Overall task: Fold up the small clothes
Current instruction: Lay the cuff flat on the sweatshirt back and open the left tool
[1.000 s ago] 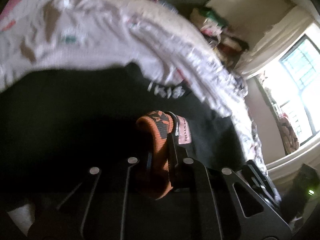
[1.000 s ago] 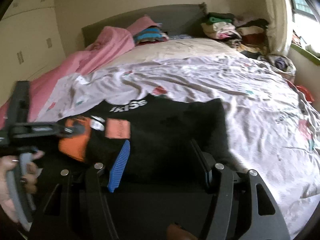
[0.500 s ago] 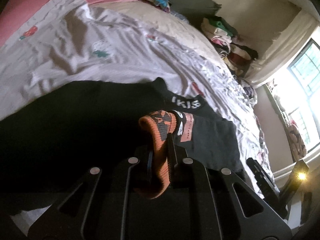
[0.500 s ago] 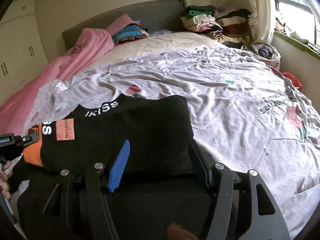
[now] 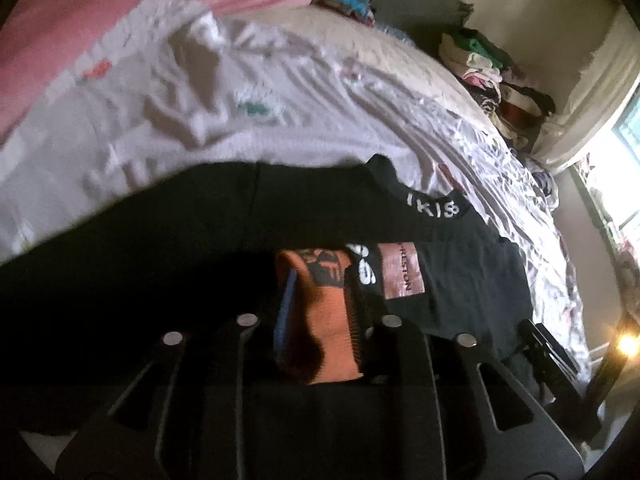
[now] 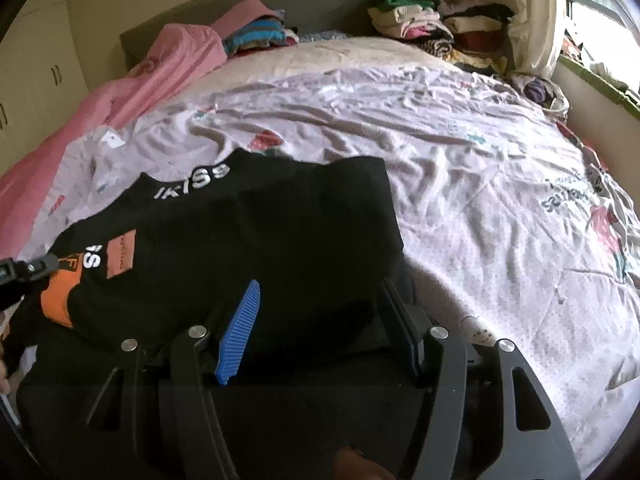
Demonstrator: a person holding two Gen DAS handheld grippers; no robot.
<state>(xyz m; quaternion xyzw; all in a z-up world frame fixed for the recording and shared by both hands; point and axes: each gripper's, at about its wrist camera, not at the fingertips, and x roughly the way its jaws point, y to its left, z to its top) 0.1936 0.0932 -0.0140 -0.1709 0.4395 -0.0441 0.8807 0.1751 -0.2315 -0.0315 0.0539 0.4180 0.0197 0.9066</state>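
Observation:
A black sweatshirt with white lettering, an orange patch and an orange cuff lies folded on the bed near its front edge. In the left wrist view the cuff sits between the fingers of my left gripper. Its jaws are opening and the blue pad stands off the cloth. In the right wrist view that gripper shows at the far left, by the cuff. My right gripper hangs open low over the sweatshirt's near right part, with nothing pinched between its fingers.
The bed is covered by a crumpled pale printed sheet. A pink blanket runs along its left side. Stacks of folded clothes sit at the headboard's right and a striped pile at its middle. A window lights the right wall.
The left jaws have parted around the orange cuff, which now lies wider and flatter between them. The right gripper has come down closer to the black sweatshirt.

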